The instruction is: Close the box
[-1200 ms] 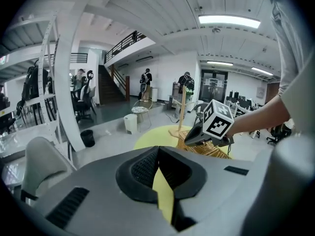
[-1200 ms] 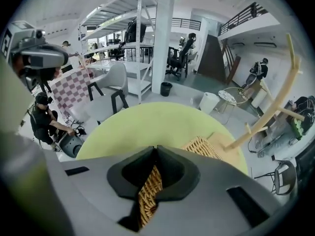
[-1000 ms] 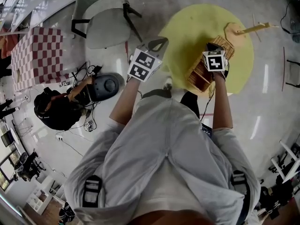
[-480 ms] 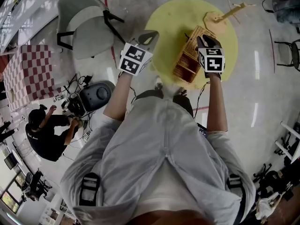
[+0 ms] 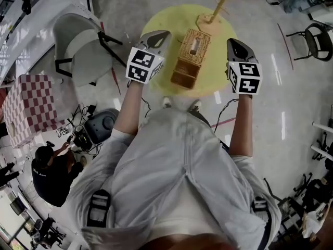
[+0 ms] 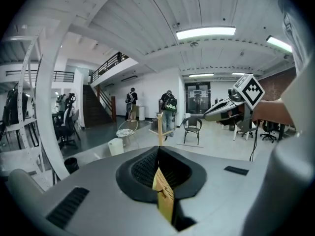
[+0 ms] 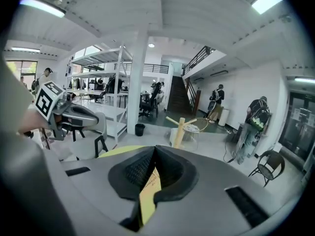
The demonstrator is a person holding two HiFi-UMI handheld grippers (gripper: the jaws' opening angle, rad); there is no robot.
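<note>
Table (image 5: 166,22): box (image 5: 191,53) near centre, lid now down, open half a second ago; task judged done. Right gripper (image 5: 235,45), earlier on box, now clear at its right, jaws closing together, empty. Left gripper (image 5: 157,35) beside box, jaws together, empty.

Left forearm (image 5: 127,108), right forearm (image 5: 240,124): bare, stretched forward. Left gripper (image 5: 157,35): tilted inward, jaws together, nothing between. Right gripper (image 5: 235,44): pointing straight ahead, jaws closing shut, pads meeting, nothing gripped. Grippers well apart, about level. Marker cubes (image 5: 144,65) face up.
</note>
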